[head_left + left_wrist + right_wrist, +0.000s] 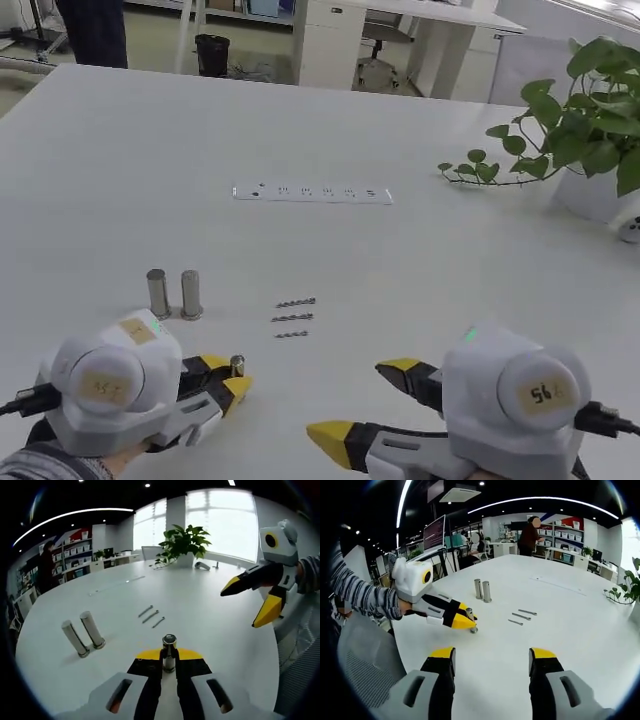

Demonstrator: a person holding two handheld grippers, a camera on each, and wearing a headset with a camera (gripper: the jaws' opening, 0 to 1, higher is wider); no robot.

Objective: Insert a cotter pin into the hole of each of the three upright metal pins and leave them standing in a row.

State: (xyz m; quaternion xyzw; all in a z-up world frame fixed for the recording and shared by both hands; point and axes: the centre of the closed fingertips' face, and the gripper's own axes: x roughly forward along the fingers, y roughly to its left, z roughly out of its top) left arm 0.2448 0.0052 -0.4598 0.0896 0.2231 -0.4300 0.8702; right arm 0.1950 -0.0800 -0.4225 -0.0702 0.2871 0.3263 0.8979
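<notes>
Left hand-held gripper (232, 375) clamps one metal pin (169, 645) near the cotter pins (293, 318); right hand-held gripper (492, 655) gapes wide.

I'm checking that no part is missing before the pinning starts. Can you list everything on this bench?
table: one, white, under everything
standing metal pins: two, grey, upright side by side, left of centre
held metal pin: one, grey, in the left tool's jaws
cotter pins: three, grey, lying parallel, right of the standing pins
power strip: one, white, mid-table beyond them
plant: one, green, white pot, far right
left tool: white, yellow-tipped, shut on the pin
right tool: white, yellow-tipped, open, empty
</notes>
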